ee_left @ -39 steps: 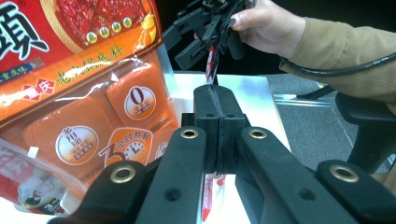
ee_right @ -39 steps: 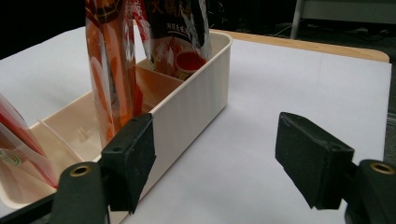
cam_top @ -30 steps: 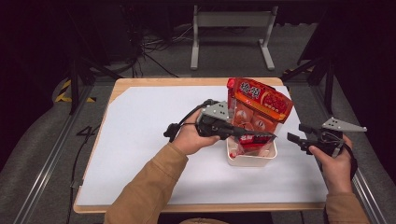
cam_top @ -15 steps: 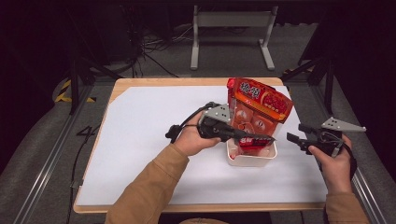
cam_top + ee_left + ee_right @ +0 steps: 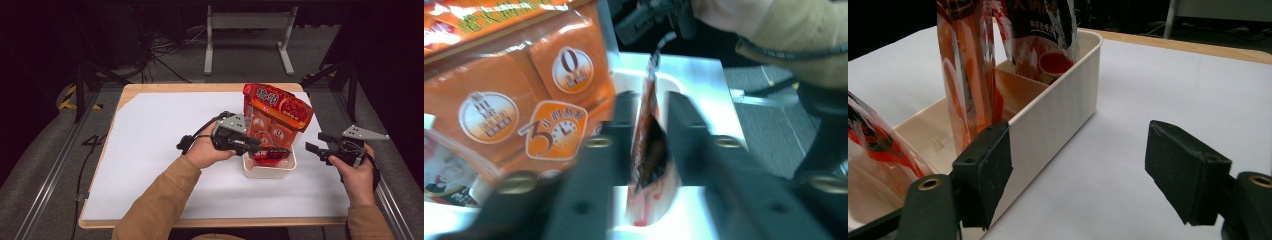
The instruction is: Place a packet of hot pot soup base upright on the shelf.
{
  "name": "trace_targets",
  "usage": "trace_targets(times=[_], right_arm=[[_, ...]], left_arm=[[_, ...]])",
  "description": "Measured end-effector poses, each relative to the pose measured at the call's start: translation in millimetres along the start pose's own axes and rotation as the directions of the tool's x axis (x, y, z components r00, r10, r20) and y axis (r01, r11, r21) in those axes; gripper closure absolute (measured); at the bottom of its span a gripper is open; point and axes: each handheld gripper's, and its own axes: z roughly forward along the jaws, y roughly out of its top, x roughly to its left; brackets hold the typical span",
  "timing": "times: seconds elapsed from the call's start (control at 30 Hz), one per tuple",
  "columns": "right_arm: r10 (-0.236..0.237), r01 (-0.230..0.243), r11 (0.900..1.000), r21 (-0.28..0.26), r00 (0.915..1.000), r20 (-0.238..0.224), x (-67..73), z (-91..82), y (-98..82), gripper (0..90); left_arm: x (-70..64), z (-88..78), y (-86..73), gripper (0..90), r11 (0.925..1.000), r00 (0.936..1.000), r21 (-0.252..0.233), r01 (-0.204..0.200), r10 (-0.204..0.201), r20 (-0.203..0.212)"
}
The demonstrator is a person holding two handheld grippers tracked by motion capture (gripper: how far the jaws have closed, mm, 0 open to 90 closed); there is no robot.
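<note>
Left claw is pinched on a small red sachet over the white bin on the worktop. Right claw is spread, empty, just beside the bin. Orange packet stands in the bin.

- Tall packet beside the left gripper's jaws: red and orange, yellow band, white characters, round white and orange badges on its orange panel.
- Thin sachet between those jaws: red-orange with a dark patch.
- Bin below them: cream-white, ribbed wall.
- Tabletop: white sheet, pale wood rim.
- Both grippers' jaws: black, with brass-coloured screws.
- Sleeve: tan.
</note>
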Motion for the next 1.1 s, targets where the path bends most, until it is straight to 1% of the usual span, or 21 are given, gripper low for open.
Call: trace_targets(times=[0.03, 0.1, 0.13, 0.17, 0.3, 0.33, 0.37, 0.4, 0.47, 0.5, 0.6, 0.67, 0.73, 0.83, 0.9, 0.93, 1.1], right_arm=[[-0.001, 0.001, 1.000, -0.001, 1.0000, -0.001, 0.1, 0.6, 0.3, 27.3], [-0.001, 0.001, 1.000, -0.001, 1.0000, -0.002, 0.4, 1.6, 0.7, 27.2], [-0.001, 0.001, 1.000, -0.001, 1.0000, -0.002, 0.4, 1.6, 0.7, 27.2], [-0.003, 0.003, 1.000, -0.001, 1.0000, -0.005, 0.4, 2.0, 1.0, 27.1], [0.001, -0.001, 1.000, -0.004, 1.0000, -0.008, 0.7, 3.8, 1.9, 26.5], [-0.003, 0.002, 1.000, -0.003, 0.9999, -0.012, 0.6, 4.4, 2.1, 26.5], [-0.003, 0.002, 1.000, -0.003, 0.9999, -0.012, 0.6, 4.4, 2.1, 26.5], [-0.002, 0.002, 1.000, -0.002, 0.9999, -0.014, 0.7, 5.6, 2.4, 26.2], [-0.002, 0.002, 1.000, -0.002, 0.9999, -0.015, 0.5, 6.4, 2.9, 26.2], [-0.002, 0.002, 1.000, -0.002, 0.9999, -0.015, 0.5, 6.4, 2.9, 26.2], [-0.003, 0.003, 1.000, -0.001, 0.9998, -0.020, 0.9, 8.3, 3.8, 26.2], [-0.006, 0.006, 1.000, 0.000, 0.9997, -0.022, 1.3, 9.8, 4.4, 26.2], [-0.005, 0.005, 1.000, 0.002, 0.9997, -0.024, 1.8, 11.0, 5.1, 26.2], [-0.010, 0.010, 1.000, 0.000, 0.9995, -0.031, 2.0, 13.2, 6.6, 26.1], [-0.009, 0.009, 1.000, 0.001, 0.9995, -0.032, 2.1, 14.9, 7.3, 26.0], [-0.007, 0.007, 1.000, 0.003, 0.9994, -0.034, 2.2, 15.8, 7.4, 26.0], [-0.009, 0.010, 1.000, 0.008, 0.9993, -0.037, 2.5, 17.9, 7.6, 25.9]], left_arm=[[-0.5, -0.7, 0.0, 67.0, 0.9999, 1.0000, -0.007, 0.008, -0.008, 0.002], [-0.6, -2.9, 0.1, 60.5, 0.9997, 0.9999, -0.019, 0.016, -0.016, -0.003], [-0.6, -2.9, 0.1, 59.1, 0.9997, 0.9999, -0.019, 0.016, -0.016, -0.003], [-0.3, -3.7, -0.1, 59.1, 0.9994, 0.9998, -0.030, 0.020, -0.020, -0.002], [-0.1, -9.2, -0.7, 51.1, 0.9975, 0.9990, -0.057, 0.041, -0.042, -0.017], [-0.1, -11.6, -0.7, 49.3, 0.9967, 0.9987, -0.064, 0.049, -0.050, -0.013], [-0.1, -11.6, -0.7, 49.3, 0.9967, 0.9987, -0.064, 0.049, -0.050, -0.013], [-1.3, -14.2, -1.0, 49.2, 0.9950, 0.9976, -0.073, 0.069, -0.069, -0.003], [-3.0, -19.5, -1.1, 48.6, 0.9944, 0.9977, -0.083, 0.065, -0.066, -0.011], [-3.9, -21.8, -1.2, 48.6, 0.9936, 0.9973, -0.087, 0.072, -0.073, -0.012], [-7.3, -33.3, -3.2, 48.6, 0.9910, 0.9951, -0.099, 0.091, -0.094, -0.030], [-8.9, -39.2, -5.2, 48.5, 0.9911, 0.9945, -0.098, 0.090, -0.095, -0.045], [-9.7, -45.2, -7.9, 48.5, 0.9903, 0.9921, -0.097, 0.099, -0.106, -0.067], [-9.9, -55.5, -12.7, 48.2, 0.9876, 0.9883, -0.109, 0.113, -0.123, -0.090], [-10.0, -64.3, -16.7, 47.4, 0.9863, 0.9845, -0.113, 0.120, -0.133, -0.115], [-9.9, -67.4, -18.1, 47.3, 0.9860, 0.9837, -0.114, 0.122, -0.135, -0.119], [-10.4, -89.5, -27.5, 46.2, 0.9817, 0.9721, -0.131, 0.138, -0.159, -0.172]])
